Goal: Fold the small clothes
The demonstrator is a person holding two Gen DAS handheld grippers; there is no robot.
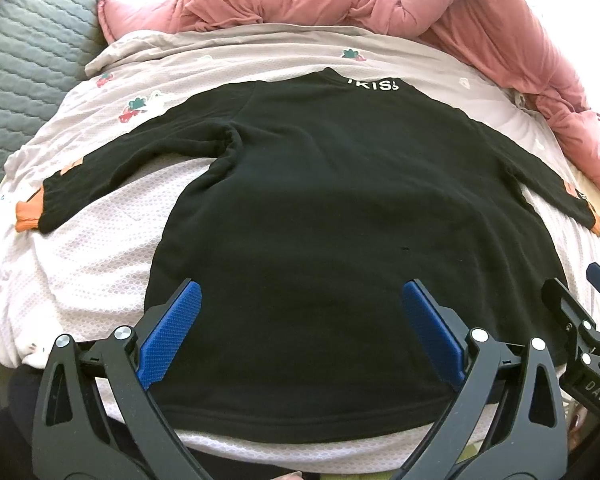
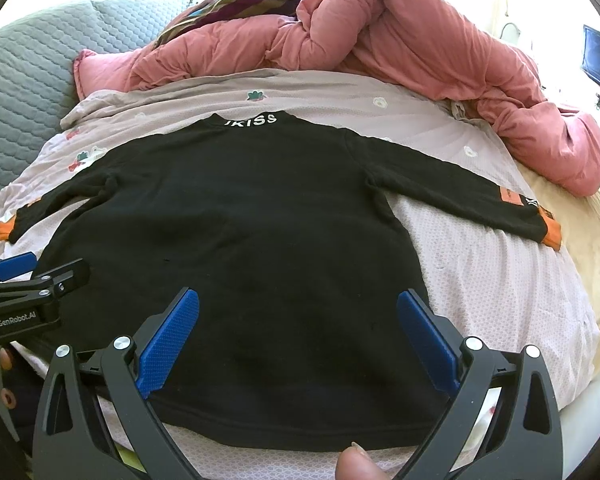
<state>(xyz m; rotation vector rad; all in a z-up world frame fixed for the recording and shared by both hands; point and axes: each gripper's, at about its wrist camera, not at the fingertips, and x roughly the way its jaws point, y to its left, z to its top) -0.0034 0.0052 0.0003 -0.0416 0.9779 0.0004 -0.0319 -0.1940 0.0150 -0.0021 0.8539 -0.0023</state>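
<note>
Sweatshirt [image 1: 340,208] — black, orange cuffs — lies flat, back up, sleeves spread on the pale quilt [image 1: 100,264], hem nearest you. Your left gripper [image 1: 300,336] and right gripper [image 2: 298,340] both hover spread wide over the hem, grasping nothing. It looks soft and limp (it will sag) — pinch a sleeve cuff [image 2: 550,236].

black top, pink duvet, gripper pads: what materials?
Black sweatshirt: looks like matte cotton-type knit, soft and slightly fuzzy, with a ribbed hem; exact fibre unclear.
Pink duvet: smooth woven shell with a faint sheen, puffy folds suggest padded filling.
Pads of the left hand-held gripper: blue, finely cross-hatched texture, probably rubber or printed plastic, on black matte plastic arms.
</note>
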